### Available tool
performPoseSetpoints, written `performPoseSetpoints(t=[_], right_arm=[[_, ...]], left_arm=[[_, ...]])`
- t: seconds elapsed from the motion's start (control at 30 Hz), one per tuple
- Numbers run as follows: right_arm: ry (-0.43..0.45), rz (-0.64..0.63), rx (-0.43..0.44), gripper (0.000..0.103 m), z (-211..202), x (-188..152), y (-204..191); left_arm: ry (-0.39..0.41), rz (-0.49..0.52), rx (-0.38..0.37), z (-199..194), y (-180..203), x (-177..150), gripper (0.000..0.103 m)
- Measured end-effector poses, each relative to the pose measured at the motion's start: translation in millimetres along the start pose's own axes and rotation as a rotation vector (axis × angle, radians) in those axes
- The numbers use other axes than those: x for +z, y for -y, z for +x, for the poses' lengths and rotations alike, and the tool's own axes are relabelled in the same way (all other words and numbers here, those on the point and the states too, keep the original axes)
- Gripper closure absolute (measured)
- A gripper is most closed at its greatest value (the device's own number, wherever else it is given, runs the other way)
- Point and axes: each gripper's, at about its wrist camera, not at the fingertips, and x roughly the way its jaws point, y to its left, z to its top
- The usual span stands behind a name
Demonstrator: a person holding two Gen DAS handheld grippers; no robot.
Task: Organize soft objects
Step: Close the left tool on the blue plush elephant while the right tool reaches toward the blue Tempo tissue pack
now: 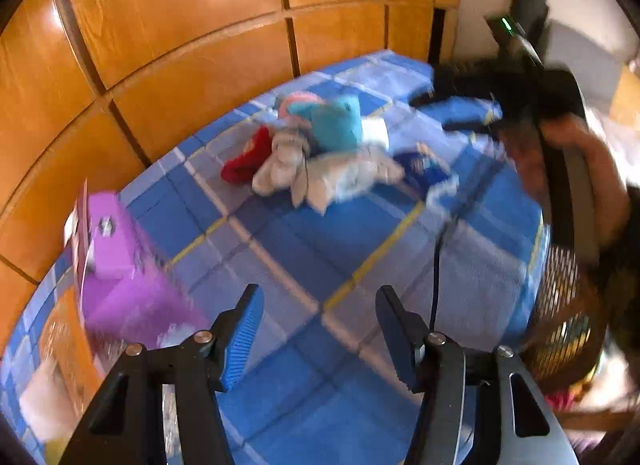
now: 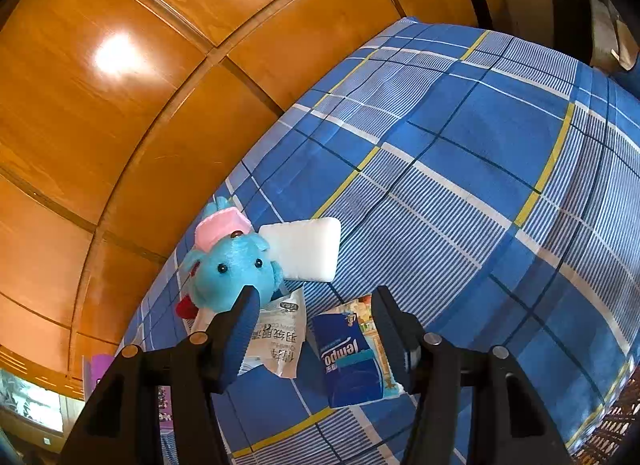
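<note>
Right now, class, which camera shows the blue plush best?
The right wrist view: the blue plush is close and sharp, face and pink cap clear. The left wrist view shows it farther off, blurred, in the pile.
</note>
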Motion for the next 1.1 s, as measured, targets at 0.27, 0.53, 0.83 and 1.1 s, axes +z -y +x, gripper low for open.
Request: performPoseSetpoints(t=[0.27,0.53,0.83,1.1], right_arm=[[0.011,0.042,0.039,0.044,-3,3,5],[0.009,0.066,0.082,0.044,-4,2,9],[0.013,0.108,0.092,0.042,-4,4,15],[-0.059,0.111,0.008,0.042,11,3,17]], left_arm=[[0.055,-0.221,-0.107,47,-18,81,0.041],[0.027,-0.265,-0.148,107,0,138,0.026],[-0.062,-0.25,-0.044,177,13,154,0.053],[0.048,-0.274,-0.124,133,-4,148,0.056]])
